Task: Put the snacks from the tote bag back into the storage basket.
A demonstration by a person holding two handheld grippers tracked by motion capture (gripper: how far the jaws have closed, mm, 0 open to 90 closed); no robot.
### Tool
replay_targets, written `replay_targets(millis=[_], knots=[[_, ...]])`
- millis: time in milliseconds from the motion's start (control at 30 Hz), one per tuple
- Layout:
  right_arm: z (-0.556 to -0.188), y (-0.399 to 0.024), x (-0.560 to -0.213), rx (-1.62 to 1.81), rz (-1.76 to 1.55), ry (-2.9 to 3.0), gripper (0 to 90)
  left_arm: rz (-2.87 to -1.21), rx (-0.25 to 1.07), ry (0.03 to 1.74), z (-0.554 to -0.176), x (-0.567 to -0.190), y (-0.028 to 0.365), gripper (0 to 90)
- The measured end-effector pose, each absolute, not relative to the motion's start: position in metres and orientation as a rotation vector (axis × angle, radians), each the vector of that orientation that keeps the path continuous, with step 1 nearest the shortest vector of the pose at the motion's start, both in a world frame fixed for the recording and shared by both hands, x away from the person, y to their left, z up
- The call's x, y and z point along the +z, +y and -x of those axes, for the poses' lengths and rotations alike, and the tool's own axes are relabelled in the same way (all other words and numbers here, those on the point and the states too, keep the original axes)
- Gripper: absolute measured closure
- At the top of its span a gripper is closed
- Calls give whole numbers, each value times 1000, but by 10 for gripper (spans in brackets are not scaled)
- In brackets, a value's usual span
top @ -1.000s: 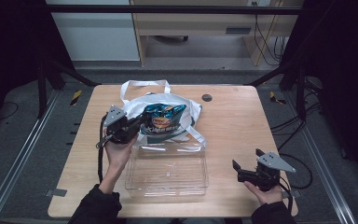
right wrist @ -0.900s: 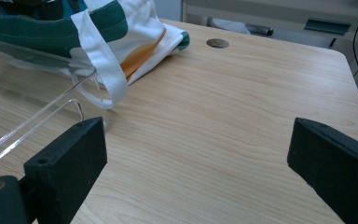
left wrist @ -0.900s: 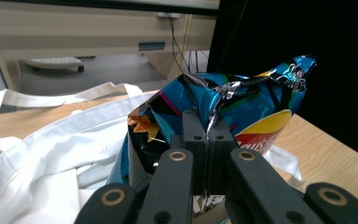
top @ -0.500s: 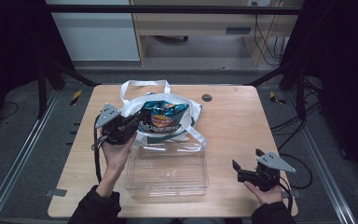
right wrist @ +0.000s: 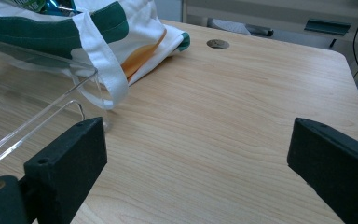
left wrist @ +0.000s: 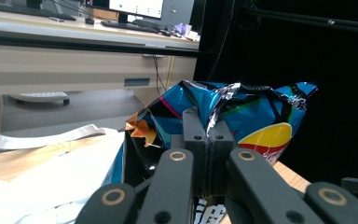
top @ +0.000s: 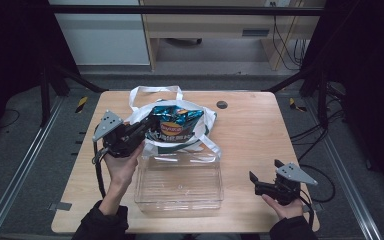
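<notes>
The left tongs [top: 147, 126] were clamped on the crinkled edge of a blue chip bag [top: 176, 123], their two black jaws pressed together over the foil, as the left gripper view showed at close range [left wrist: 208, 140]. The chip bag [left wrist: 261, 121] stood partly out of a white tote bag [top: 200, 142] with green trim, which lay on the wooden worktop [top: 260, 130] at about 12 o'clock from the person's seat. The tongs reached the bag from its 9 o'clock side, held in the person's left hand [top: 122, 167], with a black cable trailing down toward the sleeve.

Just at 6 o'clock of the tote sat a clear plastic bin [top: 180, 182], its far rim touching the tote's fabric and one white strap [top: 210, 145] draped over its corner. A small round hole [top: 222, 104] marked the worktop at 1 o'clock of the tote.

The right tongs [top: 262, 186] rested low near the worktop's near edge, at 3 o'clock of the bin and well apart from it, held in the right hand [top: 285, 207]. Their jaws stood wide apart with nothing between them; the right gripper view looked across bare wood [right wrist: 223, 121] toward the tote [right wrist: 135, 42] and the bin's corner [right wrist: 81, 109].
</notes>
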State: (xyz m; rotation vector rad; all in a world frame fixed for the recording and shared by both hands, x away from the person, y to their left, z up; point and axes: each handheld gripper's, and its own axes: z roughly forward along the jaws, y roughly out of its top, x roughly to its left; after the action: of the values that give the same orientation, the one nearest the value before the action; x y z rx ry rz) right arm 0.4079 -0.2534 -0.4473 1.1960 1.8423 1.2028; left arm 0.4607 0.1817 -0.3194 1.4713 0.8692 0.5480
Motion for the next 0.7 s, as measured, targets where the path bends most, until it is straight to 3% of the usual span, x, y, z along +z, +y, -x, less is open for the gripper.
replay_targets(millis=[700], knots=[[-407,-254,-446,1210,-1189,1833,51,-1435,544,801,-431,-300,183,891]])
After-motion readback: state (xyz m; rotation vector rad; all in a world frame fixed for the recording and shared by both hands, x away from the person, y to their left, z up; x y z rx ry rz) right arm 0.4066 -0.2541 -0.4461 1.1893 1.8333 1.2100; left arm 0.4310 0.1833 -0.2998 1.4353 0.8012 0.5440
